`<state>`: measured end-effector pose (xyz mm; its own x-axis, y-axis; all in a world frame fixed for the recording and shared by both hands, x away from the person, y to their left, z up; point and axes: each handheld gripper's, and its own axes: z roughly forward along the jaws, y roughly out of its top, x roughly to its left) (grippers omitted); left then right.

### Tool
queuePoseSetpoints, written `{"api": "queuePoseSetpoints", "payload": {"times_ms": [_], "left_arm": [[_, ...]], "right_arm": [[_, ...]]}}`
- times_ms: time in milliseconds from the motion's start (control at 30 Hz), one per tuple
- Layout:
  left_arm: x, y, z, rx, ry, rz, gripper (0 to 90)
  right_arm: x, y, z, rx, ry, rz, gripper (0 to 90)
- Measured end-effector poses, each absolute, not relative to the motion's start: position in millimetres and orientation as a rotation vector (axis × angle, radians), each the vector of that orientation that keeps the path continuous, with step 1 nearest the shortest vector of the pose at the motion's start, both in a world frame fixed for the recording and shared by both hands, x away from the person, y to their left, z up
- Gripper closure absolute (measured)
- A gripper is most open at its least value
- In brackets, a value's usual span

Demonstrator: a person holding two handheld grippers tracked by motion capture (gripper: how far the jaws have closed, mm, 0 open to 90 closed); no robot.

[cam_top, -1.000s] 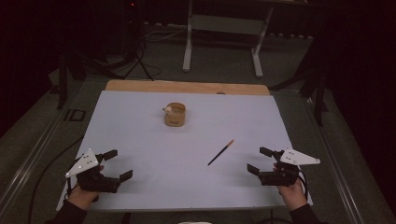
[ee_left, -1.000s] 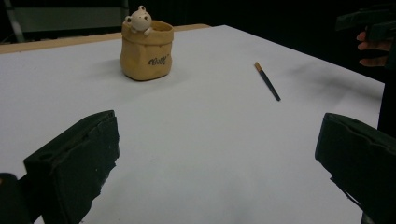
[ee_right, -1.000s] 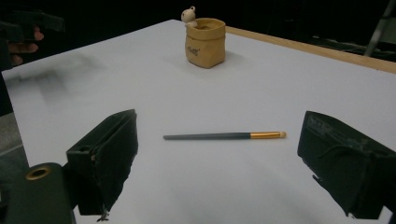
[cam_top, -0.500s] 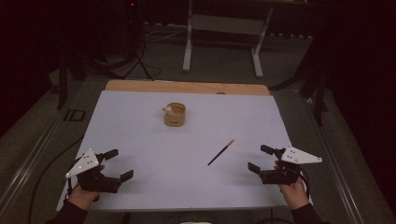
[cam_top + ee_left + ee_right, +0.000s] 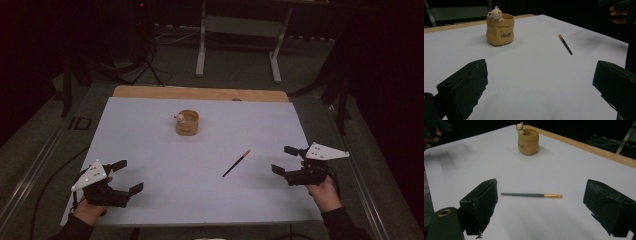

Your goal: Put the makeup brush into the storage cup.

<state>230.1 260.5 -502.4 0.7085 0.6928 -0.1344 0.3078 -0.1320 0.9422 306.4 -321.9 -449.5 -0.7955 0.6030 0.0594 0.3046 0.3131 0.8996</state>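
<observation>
2 grippers sit low over a white sheet [image 5: 165,150] that covers most of the table [image 5: 200,93], whose wooden far edge shows beyond it. The left gripper [image 5: 123,176] is at the near left corner, held in a hand [image 5: 89,210] that comes in from the near edge; its jaws are spread wide and hold nothing. In the left gripper view [image 5: 539,82] bare sheet lies between the 2 jaws. The right gripper [image 5: 287,160] is near the right edge, held in the other hand [image 5: 325,192], its jaws also wide apart and empty. Toward the far side, about mid-width, stands a tan pot [image 5: 187,123] shaped like a small sack, upright, with a little bear figure [image 5: 495,13] perched on its rim. Nearer and to the right of the pot lies a brush [image 5: 236,163], flat on the sheet, dark handle with an orange end [image 5: 552,195] pointing far and right. It is well apart from the pot, and lies just beyond the right gripper's open jaws in the right gripper view [image 5: 540,205], touching neither.
</observation>
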Motion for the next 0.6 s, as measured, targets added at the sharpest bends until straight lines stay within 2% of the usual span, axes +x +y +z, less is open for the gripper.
{"api": "queuePoseSetpoints", "payload": {"times_ms": [600], "left_arm": [[231,260,-503,1.731,0.804,0.397,0.6]], "right_arm": [[356,-329,-476,0.757,2.547,1.341,13.1]]}}
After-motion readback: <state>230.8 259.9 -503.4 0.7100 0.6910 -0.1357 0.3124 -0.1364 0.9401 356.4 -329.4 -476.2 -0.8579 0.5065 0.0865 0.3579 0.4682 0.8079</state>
